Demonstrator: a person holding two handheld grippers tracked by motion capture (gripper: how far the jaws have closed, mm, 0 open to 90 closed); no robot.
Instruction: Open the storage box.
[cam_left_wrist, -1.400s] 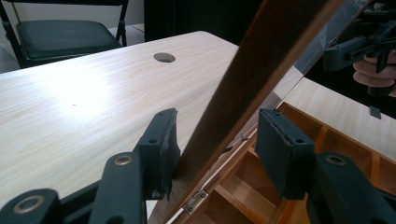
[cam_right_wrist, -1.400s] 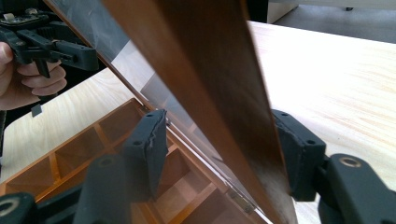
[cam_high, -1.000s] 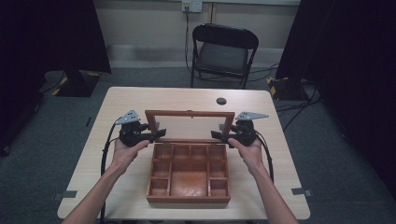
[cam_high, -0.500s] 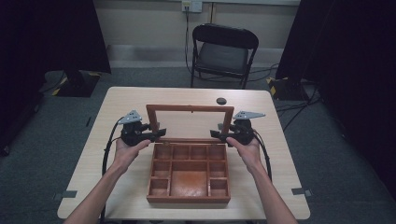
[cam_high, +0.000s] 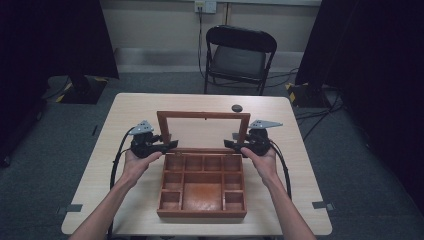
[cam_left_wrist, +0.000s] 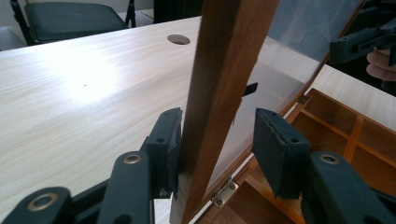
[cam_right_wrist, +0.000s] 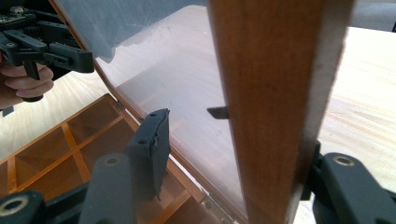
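Straddling the glass lid (cam_high: 202, 131) of a wooden box (cam_high: 202, 187) near the table's (cam_high: 100, 200) front edge, left gripper (cam_high: 170, 145) and right gripper (cam_high: 229, 144) stand apart, unclamped; the upright lid could drop.

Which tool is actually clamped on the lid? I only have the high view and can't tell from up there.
Observer: Neither. In the left gripper view the left tool is open astride the lid's wooden side rail. One pad sits at the rail's outer face, and the other pad stands apart on the pane side.
Operator: Right one?
Observer: Same. In the right gripper view the right tool is open astride its rail, and the inner pad stands off the pane.
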